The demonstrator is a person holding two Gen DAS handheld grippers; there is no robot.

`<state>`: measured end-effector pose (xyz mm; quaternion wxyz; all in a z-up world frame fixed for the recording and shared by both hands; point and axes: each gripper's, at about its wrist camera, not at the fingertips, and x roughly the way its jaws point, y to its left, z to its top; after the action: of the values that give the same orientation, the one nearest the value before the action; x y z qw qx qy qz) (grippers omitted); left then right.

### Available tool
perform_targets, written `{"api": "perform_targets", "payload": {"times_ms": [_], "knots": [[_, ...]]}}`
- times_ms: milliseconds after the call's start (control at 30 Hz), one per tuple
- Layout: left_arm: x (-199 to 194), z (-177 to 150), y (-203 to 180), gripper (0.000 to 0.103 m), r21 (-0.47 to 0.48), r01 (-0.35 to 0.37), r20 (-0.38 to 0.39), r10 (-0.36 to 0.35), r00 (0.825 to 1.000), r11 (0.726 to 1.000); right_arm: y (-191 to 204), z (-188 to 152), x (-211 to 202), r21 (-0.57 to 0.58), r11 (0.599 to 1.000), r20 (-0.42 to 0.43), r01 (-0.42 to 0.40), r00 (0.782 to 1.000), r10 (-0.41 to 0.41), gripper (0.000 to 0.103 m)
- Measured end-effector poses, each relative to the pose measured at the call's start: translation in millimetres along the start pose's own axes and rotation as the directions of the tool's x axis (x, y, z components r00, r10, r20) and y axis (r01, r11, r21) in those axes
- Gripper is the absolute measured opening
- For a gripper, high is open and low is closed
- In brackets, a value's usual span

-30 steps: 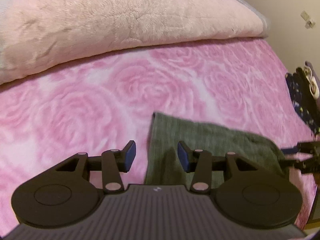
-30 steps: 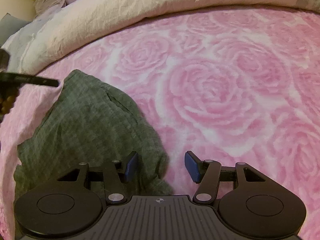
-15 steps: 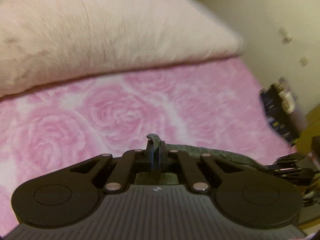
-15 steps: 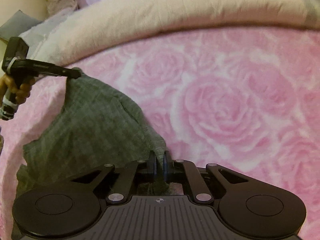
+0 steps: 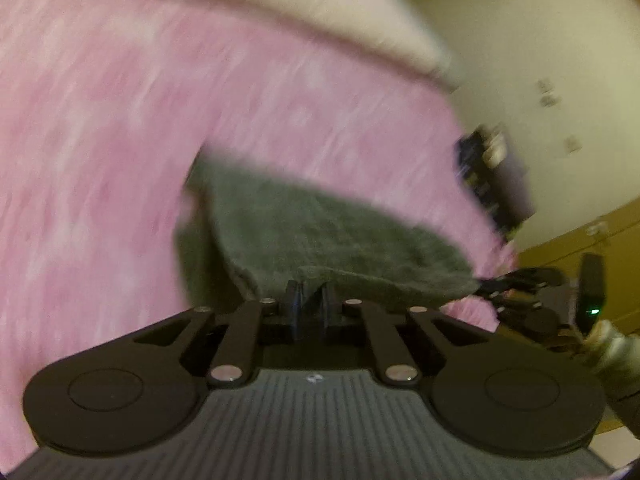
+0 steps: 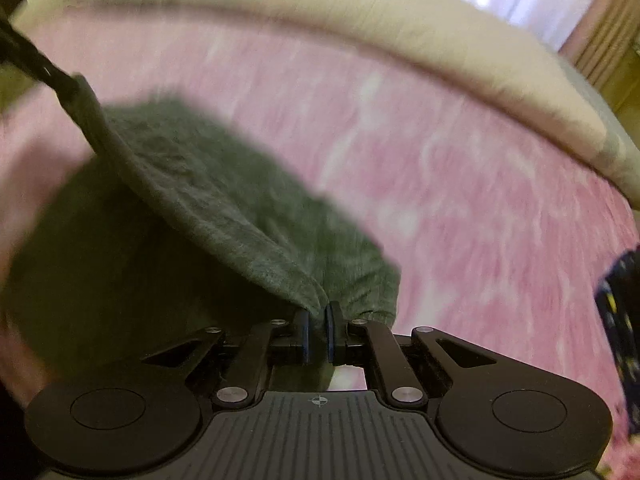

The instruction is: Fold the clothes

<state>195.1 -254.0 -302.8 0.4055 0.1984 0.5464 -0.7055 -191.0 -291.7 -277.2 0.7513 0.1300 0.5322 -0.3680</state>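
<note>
A grey-green garment (image 5: pixel 320 232) lies partly lifted off the pink rose blanket (image 5: pixel 100 140). My left gripper (image 5: pixel 312 292) pinches one corner of its raised edge between its pads; its jaws are opening slightly, with the cloth still between them. My right gripper (image 6: pixel 317 312) is shut on the other corner of the garment (image 6: pixel 224 184). The edge hangs stretched between the two. In the left wrist view the right gripper (image 5: pixel 492 286) shows at the right. In the right wrist view the left gripper (image 6: pixel 68 84) shows at the upper left. Both views are motion-blurred.
A cream duvet (image 5: pixel 320 4) is rolled along the far side of the bed, also in the right wrist view (image 6: pixel 400 28). A dark patterned pile of clothes (image 5: pixel 488 184) sits at the bed's right edge. Beyond it are a pale wall and yellow cabinets.
Both grippers went from open above the flat garment to shut on its near edge. They then lifted the edge and swept it across the bed.
</note>
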Motion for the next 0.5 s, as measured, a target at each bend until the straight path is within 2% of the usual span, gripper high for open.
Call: {"api": "perform_targets", "payload": {"times_ms": [67,100,167,267,333,367,400,467,500], "knots": [[2.0,-31.0,2.1,0.007,-0.027,-0.051,-0.052,0.049,0.997,0.998,24.2,-17.7,4.1,-0.014,0.999,-0.078,0.042,0.996,-0.043,0.009],[1.1,-41.6,0.7,0.008,-0.031,-0.067,-0.065,0.065,0.996,0.997,30.7,-26.5,4.4,0.016,0.998,-0.095,0.053,0.994,-0.051,0.035],[-1.2,-55.9,-0.5,0.019,-0.055,-0.09,-0.074,0.085,0.994,0.994,35.8,-39.6,1.2,0.124,0.989,-0.101,0.086,0.992,-0.074,0.079],[-4.5,-71.4,-1.4,0.02,-0.103,-0.117,-0.075,0.11,0.991,0.988,34.9,-48.4,-7.8,0.276,0.955,-0.093,0.108,0.992,-0.085,0.08],[-6.2,-78.6,-1.8,0.021,-0.138,-0.134,-0.06,0.127,0.99,0.981,27.0,-51.6,-11.4,0.404,0.908,-0.103,0.108,0.992,-0.072,0.08],[-6.6,-81.9,-2.2,0.021,-0.16,-0.141,-0.048,0.135,0.99,0.977,18.1,-54.0,-11.6,0.492,0.866,-0.09,0.087,0.995,-0.049,0.079],[-6.1,-84.5,-2.1,0.021,-0.191,-0.144,-0.033,0.14,0.99,0.971,7.4,-58.7,-12.0,0.592,0.805,-0.063,0.051,0.998,-0.018,0.079],[-5.0,-89.6,-1.9,0.025,-0.253,-0.149,-0.005,0.153,0.988,0.956,-13.8,-71.8,-11.6,0.755,0.656,-0.005,-0.018,0.999,0.032,0.079],[-4.5,-92.7,-1.9,0.025,-0.286,-0.147,0.009,0.156,0.988,0.947,-23.8,-78.6,-11.2,0.82,0.571,0.028,-0.053,0.998,0.052,0.073]]}}
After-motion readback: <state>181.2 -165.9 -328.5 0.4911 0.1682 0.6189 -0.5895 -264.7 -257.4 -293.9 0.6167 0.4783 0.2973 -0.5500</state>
